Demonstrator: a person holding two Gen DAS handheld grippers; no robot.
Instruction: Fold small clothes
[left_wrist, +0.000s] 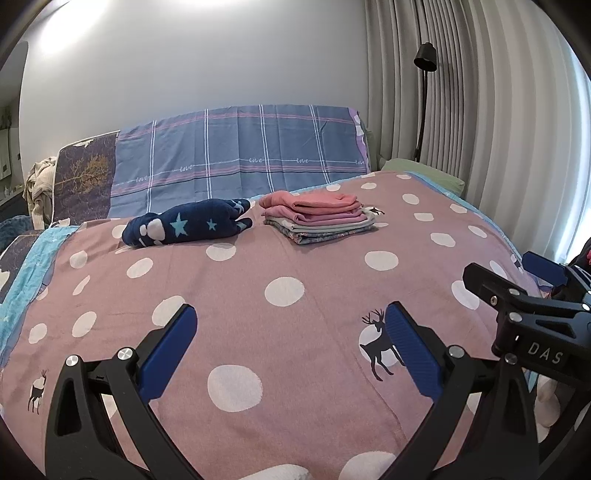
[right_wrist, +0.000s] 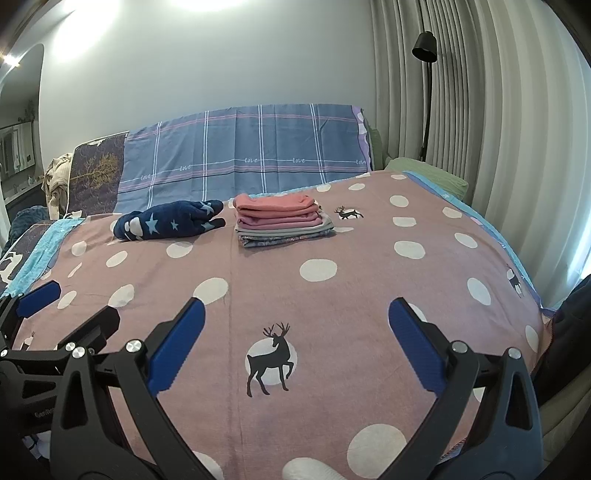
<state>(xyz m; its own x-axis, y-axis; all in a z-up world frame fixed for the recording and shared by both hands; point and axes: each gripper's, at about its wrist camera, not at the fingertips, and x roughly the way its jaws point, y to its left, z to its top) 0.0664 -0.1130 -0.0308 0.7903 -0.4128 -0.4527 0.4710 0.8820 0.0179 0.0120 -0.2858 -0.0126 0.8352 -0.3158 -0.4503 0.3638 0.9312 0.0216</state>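
Bedspread: folded stack beyond claws

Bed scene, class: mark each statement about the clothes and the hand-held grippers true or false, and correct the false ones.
1. The stack of folded clothes has a pink piece on top. True.
2. The navy star-patterned garment lies on top of the stack. False: it lies beside the stack, on the dotted bedspread.
3. The left hand-held gripper is open and holds nothing. True.
4. The right hand-held gripper is shut on a garment. False: it is open and empty.
5. A black floor lamp stands by the curtain. True.
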